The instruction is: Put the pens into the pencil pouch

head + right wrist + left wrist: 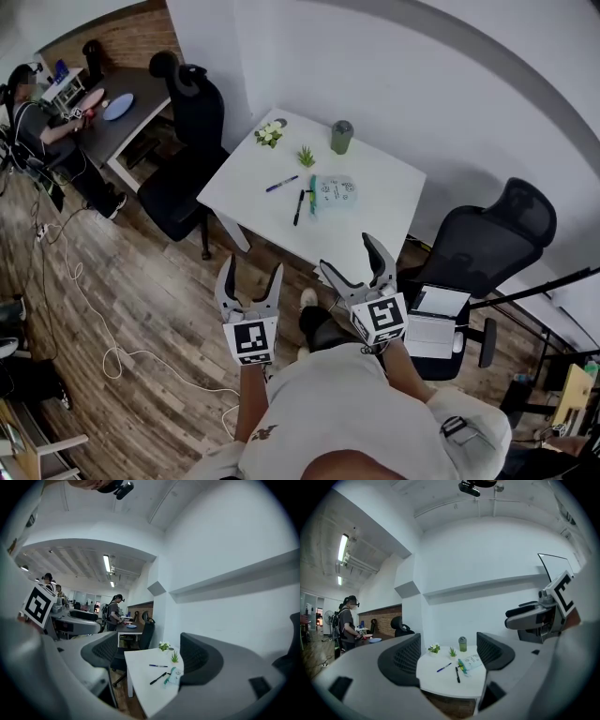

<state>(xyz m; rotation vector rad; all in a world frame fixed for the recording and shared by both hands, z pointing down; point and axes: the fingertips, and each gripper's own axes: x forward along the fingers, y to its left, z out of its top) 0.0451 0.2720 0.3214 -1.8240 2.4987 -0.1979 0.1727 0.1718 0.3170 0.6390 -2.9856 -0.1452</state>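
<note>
On a white table (375, 234) lie a blue pen (281, 184), a black pen (298, 207) and a pale green pencil pouch (334, 193) with a teal zip edge. All three also show in the left gripper view: blue pen (444, 667), black pen (457, 674), pouch (470, 662). The right gripper view shows the blue pen (158, 666), the black pen (158, 678) and the pouch (173, 676). My left gripper (249, 282) and right gripper (356, 264) are held short of the table's near edge, both open and empty.
At the table's far side stand a grey-green cup (341, 136), a small green plant (306, 156) and a white flower pot (269, 135). Black office chairs stand at left (192, 141) and right (487, 244). A laptop (436, 319) rests near my right. A person (42, 131) works at a far desk.
</note>
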